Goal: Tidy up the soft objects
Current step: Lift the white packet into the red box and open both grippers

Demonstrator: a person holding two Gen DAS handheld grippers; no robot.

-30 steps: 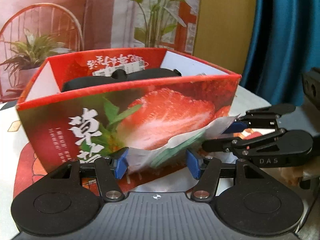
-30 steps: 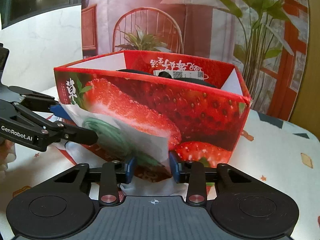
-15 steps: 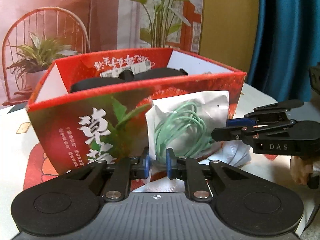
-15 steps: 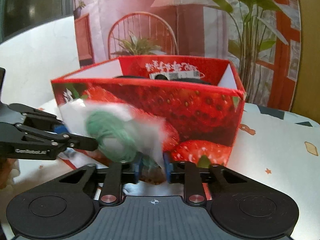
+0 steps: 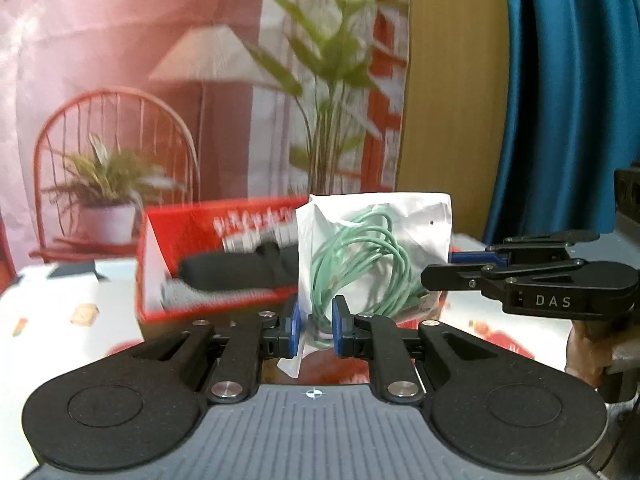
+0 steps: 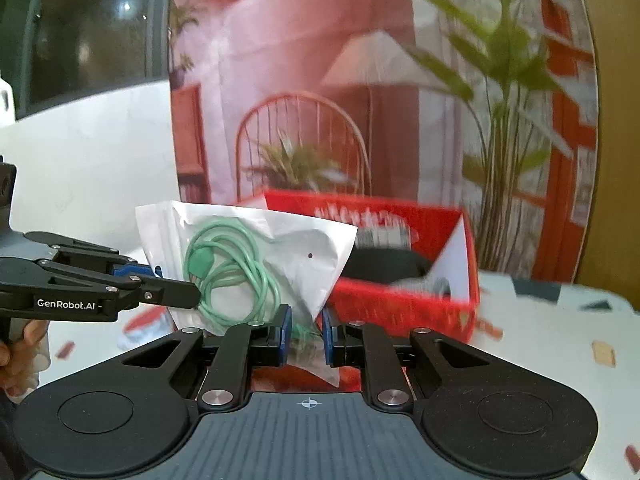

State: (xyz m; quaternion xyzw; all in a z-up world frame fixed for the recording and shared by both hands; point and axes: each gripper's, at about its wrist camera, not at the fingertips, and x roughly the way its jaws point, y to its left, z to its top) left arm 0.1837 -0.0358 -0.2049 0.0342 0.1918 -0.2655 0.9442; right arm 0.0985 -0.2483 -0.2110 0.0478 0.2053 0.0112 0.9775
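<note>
1. My left gripper (image 5: 314,330) and right gripper (image 6: 304,336) both pinch the cable pouch (image 5: 376,256), two-handed so it hangs flat.
2. Pouch hangs just before the red box (image 6: 404,308), probably bound inside.

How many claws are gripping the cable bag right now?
2. The left claw pinches the cable bag at one lower corner, and the right claw pinches another, above the red box.

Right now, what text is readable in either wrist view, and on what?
"DAS": on the right gripper, seen from the left wrist view.
"GenRobot.AI": on the left gripper, seen from the right wrist view.
White characters on the red box inner wall: too blurred to read.
Label inside the box: blurred, unreadable.
White bag with the green cable: no text visible.
</note>
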